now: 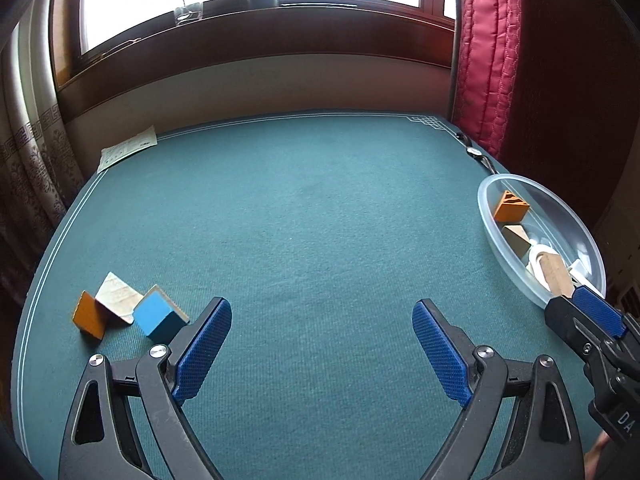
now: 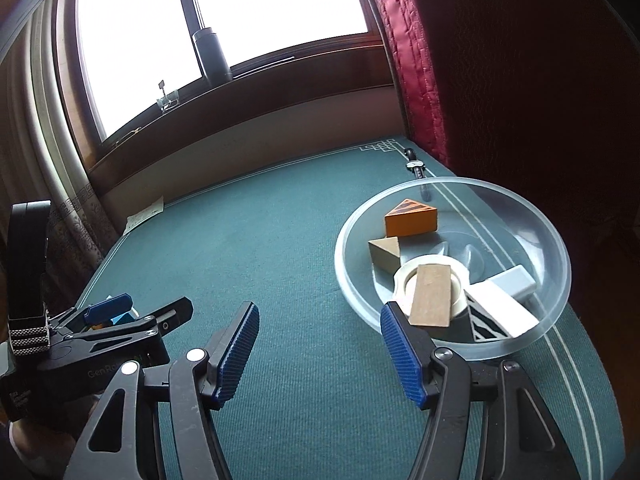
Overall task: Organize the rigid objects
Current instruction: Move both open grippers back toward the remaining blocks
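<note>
Blue ribbed fingers (image 1: 208,344) of the left gripper (image 1: 322,344) stand spread wide over bare green cloth, with nothing between them. The right gripper (image 2: 320,350) holds its fingers (image 2: 236,350) partly apart and just as empty, its right pad at the near rim of the clear plastic bowl (image 2: 560,272).

Just beside the left gripper's left finger, three blocks sit clustered on the counter (image 1: 320,220), which is covered in a finely ribbed teal felt edged with thin white lines: a blue-faced wooden block (image 1: 158,316), a pale bare-wood wedge (image 1: 116,296) touching it, and an orange wooden block (image 1: 90,316) at the far left.

The shallow, round, translucent bowl rests on the counter's right edge. Nearest in it, a plain tan wooden plank (image 2: 432,296) lies across a white tape roll (image 2: 400,280). To the right lie a white block with a black striped end (image 2: 500,312) and a pale grey block (image 2: 514,284). Farther back sit a small beige wooden wedge (image 2: 386,254) and an orange wedge with a black striped top (image 2: 412,220).

Beyond the bowl a wristwatch (image 2: 414,164) lies by the counter's far corner; a printed paper sheet (image 1: 128,148) marks the opposite corner. A quilted red curtain (image 1: 488,52) hangs at right, and a dark wooden window sill (image 1: 256,32) carries a small glass (image 1: 188,12).
</note>
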